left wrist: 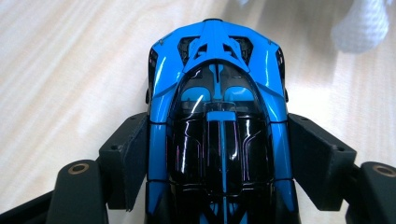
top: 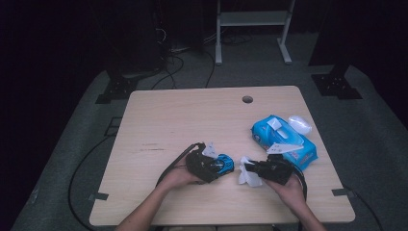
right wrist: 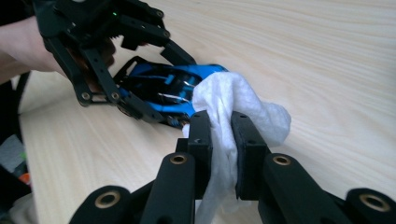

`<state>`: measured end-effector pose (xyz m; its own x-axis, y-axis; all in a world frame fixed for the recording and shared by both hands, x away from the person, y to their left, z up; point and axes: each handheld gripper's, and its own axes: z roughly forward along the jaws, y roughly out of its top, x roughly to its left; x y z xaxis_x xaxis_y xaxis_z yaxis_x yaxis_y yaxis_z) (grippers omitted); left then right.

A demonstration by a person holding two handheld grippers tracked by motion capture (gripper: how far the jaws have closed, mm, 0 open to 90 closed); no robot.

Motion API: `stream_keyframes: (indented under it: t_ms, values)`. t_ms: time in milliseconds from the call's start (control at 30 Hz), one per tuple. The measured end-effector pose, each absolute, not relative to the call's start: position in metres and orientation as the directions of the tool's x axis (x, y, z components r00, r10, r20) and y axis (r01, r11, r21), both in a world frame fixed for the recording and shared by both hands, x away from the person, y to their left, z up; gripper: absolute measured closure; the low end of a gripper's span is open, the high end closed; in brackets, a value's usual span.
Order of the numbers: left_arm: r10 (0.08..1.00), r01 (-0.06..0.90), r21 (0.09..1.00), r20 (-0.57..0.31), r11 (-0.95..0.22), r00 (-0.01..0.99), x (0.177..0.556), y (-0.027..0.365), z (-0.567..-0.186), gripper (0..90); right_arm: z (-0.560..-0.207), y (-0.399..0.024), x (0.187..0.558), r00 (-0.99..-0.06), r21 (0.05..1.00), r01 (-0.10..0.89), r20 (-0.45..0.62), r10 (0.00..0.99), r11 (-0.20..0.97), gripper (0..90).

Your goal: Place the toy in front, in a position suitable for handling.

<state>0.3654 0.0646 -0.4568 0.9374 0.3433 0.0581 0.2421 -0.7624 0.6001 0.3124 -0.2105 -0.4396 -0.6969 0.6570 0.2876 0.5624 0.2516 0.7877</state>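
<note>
- Here we are at a pale wooden table [top: 159, 120], matte grain running across it, square-cornered, with a small round hole [top: 247, 99] near its far edge in the upper middle of the high view.
- Low and centre-left in that view, the left gripper [top: 211, 166] grasps a toy car [top: 222, 164]: glossy blue body, black glass-like canopy, sharp angular ribs.
- In the left gripper view the toy car [left wrist: 217, 126] sits dead centre, nose pointing to the top of the frame, a blocky black jaw against each flank; the left gripper [left wrist: 217, 158] is closed on its sides. The paint throws hard highlights, smooth as lacquer.
- No earlier picture to compare, so only this: pads meet the bodywork on both sides.
- Just right of it in the high view, the right gripper [top: 250, 169] is clenched on a white wipe [top: 249, 177], soft, crumpled, hanging in folds at its tip.
- The right gripper view has the white wipe [right wrist: 238, 105] pinched between two matte black pads at lower centre, right gripper [right wrist: 222, 135] tight on it; the cloth has a fine woven, fleecy texture and bulges out above the jaws.
- The wipe's bulge touches the car's end [right wrist: 163, 88] in the upper left middle of that frame, with the left gripper [right wrist: 140, 74] and a hand behind.
- Right of centre in the high view lies a wipes pack [top: 284, 142]: shiny blue plastic film, pillow-shaped, flap up, a white sheet poking out.
- A crumpled clear wrapper [top: 299, 124] sits touching its upper right corner.
</note>
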Motion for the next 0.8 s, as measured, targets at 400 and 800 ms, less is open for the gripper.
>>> stream_keyframes:
  t_ms: [400, 800]
  values:
    - [0.404, 0.301, 0.612, 0.032, -0.731, 0.914, 0.388, 0.069, -0.462, 27.1, -0.447, -0.237, 0.307, -0.664, 0.761, 0.558, 0.169, 0.729, 0.332, 77.6]
    - [0.413, 0.294, 0.655, 0.03, -0.696, 0.91, 0.387, 0.072, -0.455, 17.2, -0.446, -0.26, 0.302, -0.636, 0.774, 0.549, 0.14, 0.759, 0.317, 45.9]
